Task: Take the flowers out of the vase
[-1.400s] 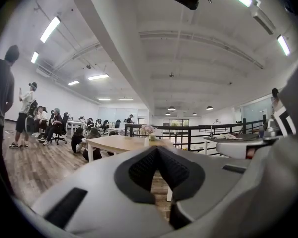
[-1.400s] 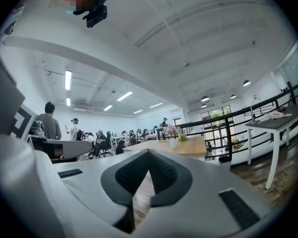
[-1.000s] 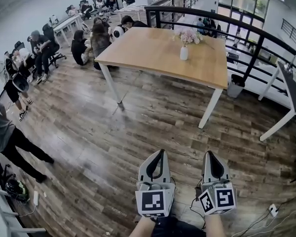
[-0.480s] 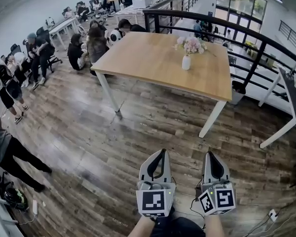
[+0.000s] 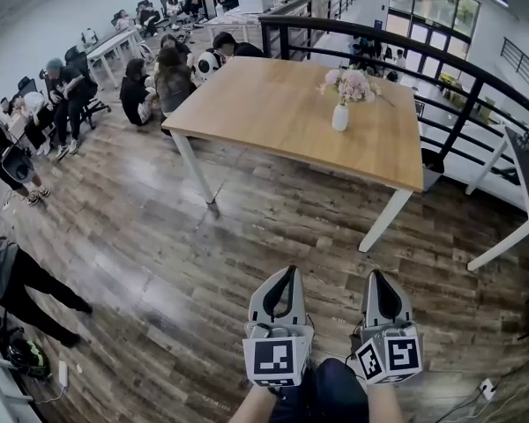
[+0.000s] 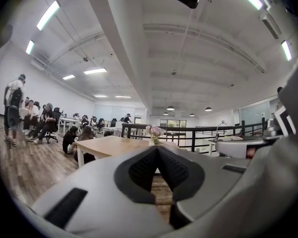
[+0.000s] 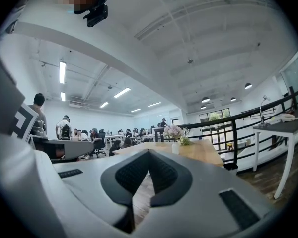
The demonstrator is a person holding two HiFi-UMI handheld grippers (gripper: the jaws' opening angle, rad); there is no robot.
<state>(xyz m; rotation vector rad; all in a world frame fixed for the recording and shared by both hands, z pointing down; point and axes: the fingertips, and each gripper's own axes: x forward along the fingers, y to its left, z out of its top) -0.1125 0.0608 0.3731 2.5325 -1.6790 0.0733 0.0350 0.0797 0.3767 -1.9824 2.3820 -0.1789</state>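
Vase: a white vase (image 5: 339, 117) stands upright on the wooden desk (image 5: 273, 104), toward its far right side.
Contents: pink flowers (image 5: 351, 85) stand in the vase, none taken out.
Left tool (image 5: 289, 273): jaws together with nothing between them, held over the floor (image 5: 159, 236), well apart from the desk.
Right tool (image 5: 374, 275): jaws together and empty, just beside the left tool.
Surroundings: people (image 5: 159, 77) sit past the desk's left end.

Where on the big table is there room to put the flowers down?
Nearly the whole wooden table is bare: the wide stretch left of the white vase, and the strip between it and the near edge. Crowded: the vase with its pink flowers, and past the table's left corner, where people sit.
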